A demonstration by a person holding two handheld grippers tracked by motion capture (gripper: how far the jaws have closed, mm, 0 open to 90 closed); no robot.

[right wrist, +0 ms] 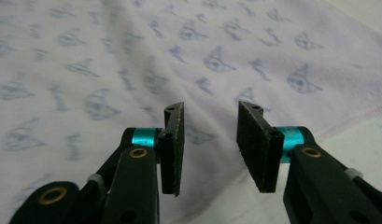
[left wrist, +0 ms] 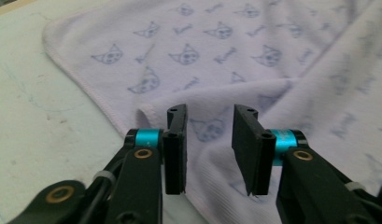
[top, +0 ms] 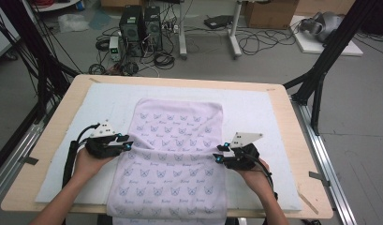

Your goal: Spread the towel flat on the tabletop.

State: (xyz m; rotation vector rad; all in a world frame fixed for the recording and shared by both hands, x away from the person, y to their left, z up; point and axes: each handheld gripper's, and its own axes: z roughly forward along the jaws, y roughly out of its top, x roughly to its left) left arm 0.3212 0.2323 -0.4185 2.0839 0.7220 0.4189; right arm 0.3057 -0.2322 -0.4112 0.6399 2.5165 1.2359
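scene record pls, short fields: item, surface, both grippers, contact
item: pale lilac towel with cat-face print, spread flat, near end hanging over the table edge
surface: white mat on wooden table
left gripper: open, jaws astride the towel's left edge
right gripper: open, jaws over the towel's right edge
contact: no cloth pinched by either
creases: ridge of cloth between the two grippers

A wooden table [top: 53, 122] carries a white mat [top: 254, 108] under a cat-print towel [top: 175, 154].
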